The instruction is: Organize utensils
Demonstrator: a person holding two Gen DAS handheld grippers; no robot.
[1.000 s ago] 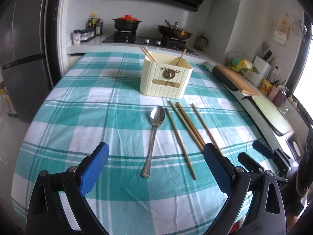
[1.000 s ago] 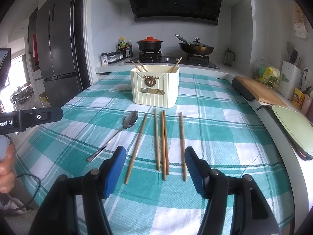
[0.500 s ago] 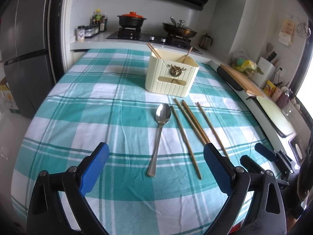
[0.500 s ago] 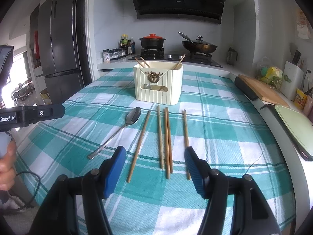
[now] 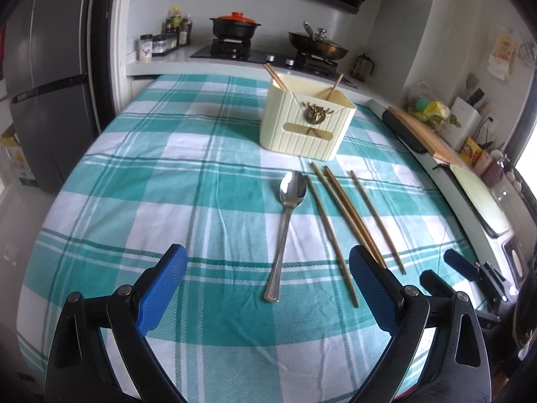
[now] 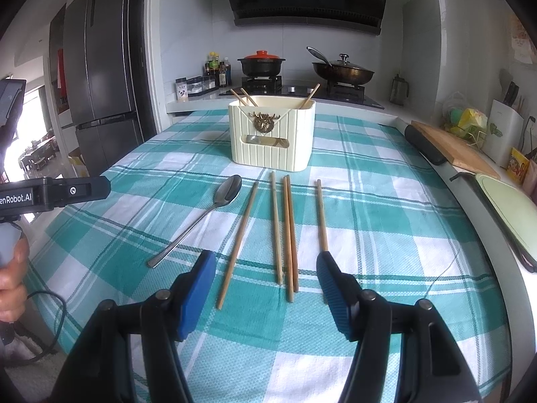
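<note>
A steel spoon (image 5: 284,231) (image 6: 198,221) lies on the green checked tablecloth (image 5: 141,181), handle toward me. Several wooden chopsticks (image 5: 345,218) (image 6: 285,231) lie side by side to its right. A cream ribbed utensil holder (image 5: 306,124) (image 6: 272,134) stands behind them with a few chopsticks leaning inside. My left gripper (image 5: 268,275) is open and empty, just short of the spoon handle's end. My right gripper (image 6: 265,275) is open and empty over the near ends of the chopsticks. The right gripper also shows in the left wrist view (image 5: 449,272).
A stove with a red-lidded pot (image 6: 261,62) and a wok (image 6: 342,72) is behind the table. A wooden cutting board (image 6: 449,147) and a pale green board (image 6: 510,208) lie on the counter at right. A refrigerator (image 6: 100,67) stands at left.
Both grippers have moved forward toward the utensils and lowered slightly. The spoon, chopsticks and holder have not moved. Both grippers stayed open.
</note>
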